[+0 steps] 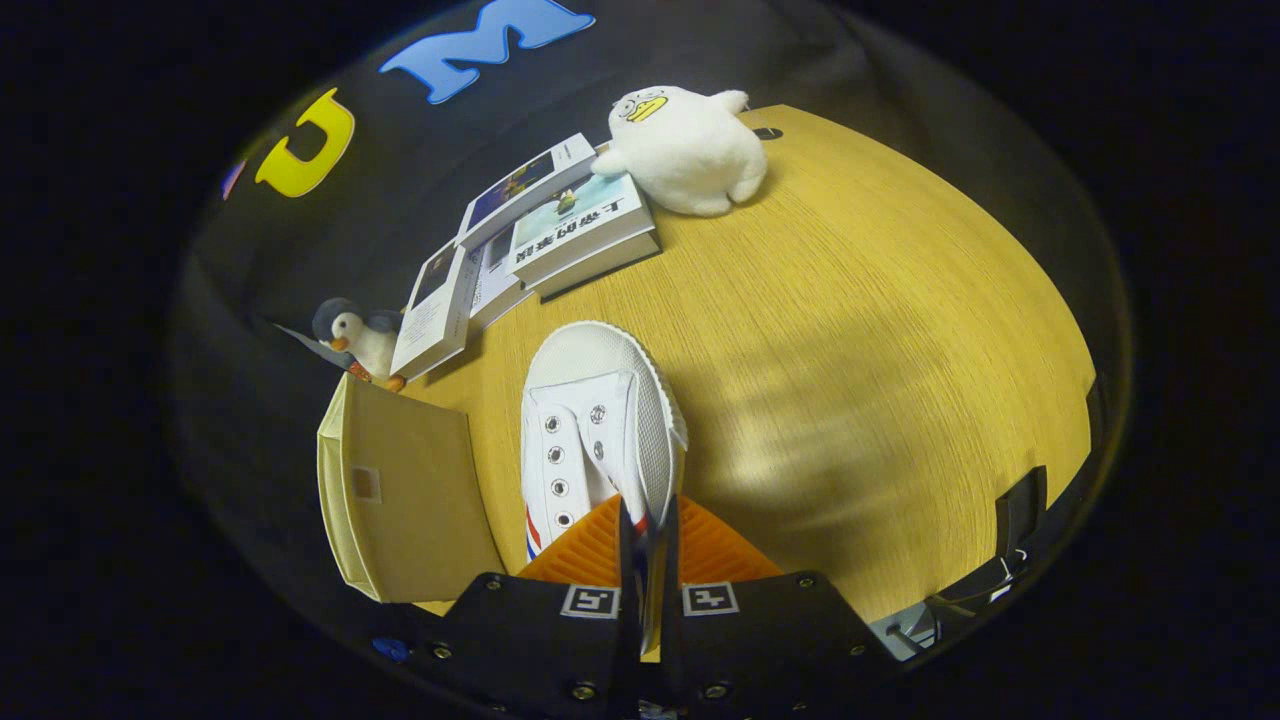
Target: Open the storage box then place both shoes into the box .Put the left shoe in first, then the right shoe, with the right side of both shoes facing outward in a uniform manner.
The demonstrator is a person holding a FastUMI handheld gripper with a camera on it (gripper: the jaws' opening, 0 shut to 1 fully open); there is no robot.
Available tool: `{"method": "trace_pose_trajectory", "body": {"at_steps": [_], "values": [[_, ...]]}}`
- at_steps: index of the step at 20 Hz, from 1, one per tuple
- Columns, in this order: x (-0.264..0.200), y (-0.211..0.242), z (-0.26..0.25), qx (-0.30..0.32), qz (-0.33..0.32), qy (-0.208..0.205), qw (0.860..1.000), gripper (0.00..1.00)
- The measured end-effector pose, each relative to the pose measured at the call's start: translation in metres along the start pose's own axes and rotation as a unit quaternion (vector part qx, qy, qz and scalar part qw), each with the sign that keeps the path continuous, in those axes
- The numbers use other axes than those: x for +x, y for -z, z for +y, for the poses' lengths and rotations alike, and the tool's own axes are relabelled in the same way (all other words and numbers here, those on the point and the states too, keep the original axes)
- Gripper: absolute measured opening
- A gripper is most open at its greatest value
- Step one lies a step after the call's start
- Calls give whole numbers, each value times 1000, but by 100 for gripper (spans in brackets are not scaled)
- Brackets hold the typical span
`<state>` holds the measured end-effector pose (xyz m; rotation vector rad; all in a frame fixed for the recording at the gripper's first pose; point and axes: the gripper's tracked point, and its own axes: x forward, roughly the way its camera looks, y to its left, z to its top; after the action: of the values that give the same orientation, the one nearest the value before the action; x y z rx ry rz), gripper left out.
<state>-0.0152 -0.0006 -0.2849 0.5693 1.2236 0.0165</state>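
A white canvas shoe (600, 430) with metal eyelets and red and blue side stripes hangs toe-forward just ahead of my fingers, above the wooden table (850, 330). My gripper (648, 530) is shut on the shoe's collar edge, the fingers nearly touching with the thin fabric pinched between them. Left of the shoe stands the beige storage box (400, 490), its flat tan panel facing me; I cannot tell whether it stands open.
A stack of books (560, 235) lies beyond the shoe on the table. A white plush duck (690, 150) sits behind the books. A small penguin toy (360, 340) rests near the box's far corner. A black clip (1020, 510) sits at the table's right edge.
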Motion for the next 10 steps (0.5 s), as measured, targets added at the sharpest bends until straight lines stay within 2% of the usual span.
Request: {"method": "trace_pose_trajectory", "body": {"at_steps": [10], "values": [[-24, -12, 92, -59, -20, -35, 997, 8]]}}
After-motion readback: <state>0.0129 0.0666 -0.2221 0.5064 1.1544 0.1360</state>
